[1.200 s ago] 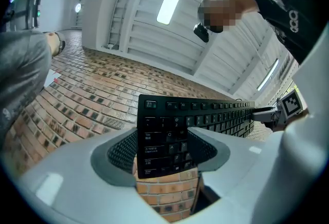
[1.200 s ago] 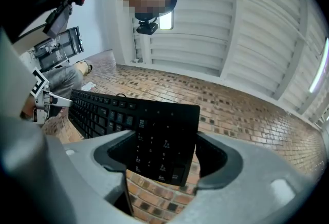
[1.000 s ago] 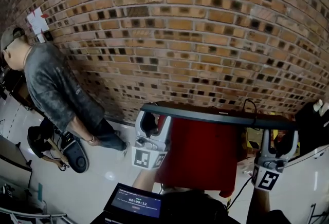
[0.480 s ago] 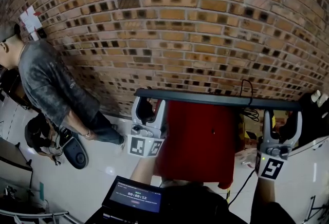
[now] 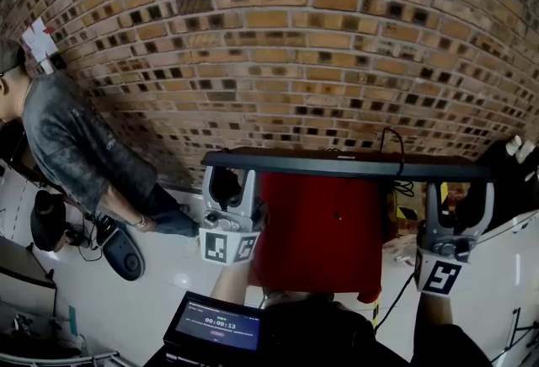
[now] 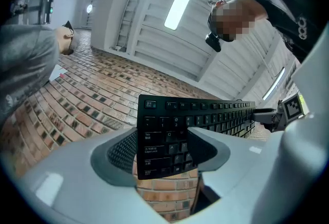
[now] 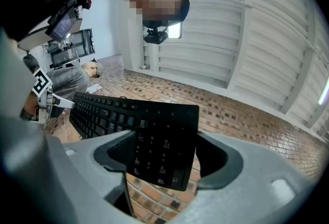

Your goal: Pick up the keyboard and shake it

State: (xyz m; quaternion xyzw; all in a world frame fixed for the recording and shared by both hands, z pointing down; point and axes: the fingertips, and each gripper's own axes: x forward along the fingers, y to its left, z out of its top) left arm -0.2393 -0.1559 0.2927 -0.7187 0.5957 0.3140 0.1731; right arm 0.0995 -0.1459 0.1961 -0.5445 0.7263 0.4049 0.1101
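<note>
A black keyboard (image 5: 337,164) hangs in the air in front of the brick wall, seen edge-on as a dark, nearly level bar. My left gripper (image 5: 227,182) is shut on its left end, with the key rows (image 6: 169,135) wedged between the pads. My right gripper (image 5: 459,199) is shut on the right end, clamping the number pad (image 7: 159,141). A thin black cable (image 5: 392,143) loops up from the keyboard's back edge. In the left gripper view, the right gripper's marker cube (image 6: 292,108) shows at the far end.
Below the keyboard stands something covered in red (image 5: 320,239). A person in a grey shirt (image 5: 76,146) bends by the wall at the left. A small screen with a timer (image 5: 219,325) sits at the bottom. A white surface (image 5: 505,264) lies at the right.
The keyboard and both grippers sit higher against the wall than a second ago, and the keyboard now lies more level. Both grips are unchanged.
</note>
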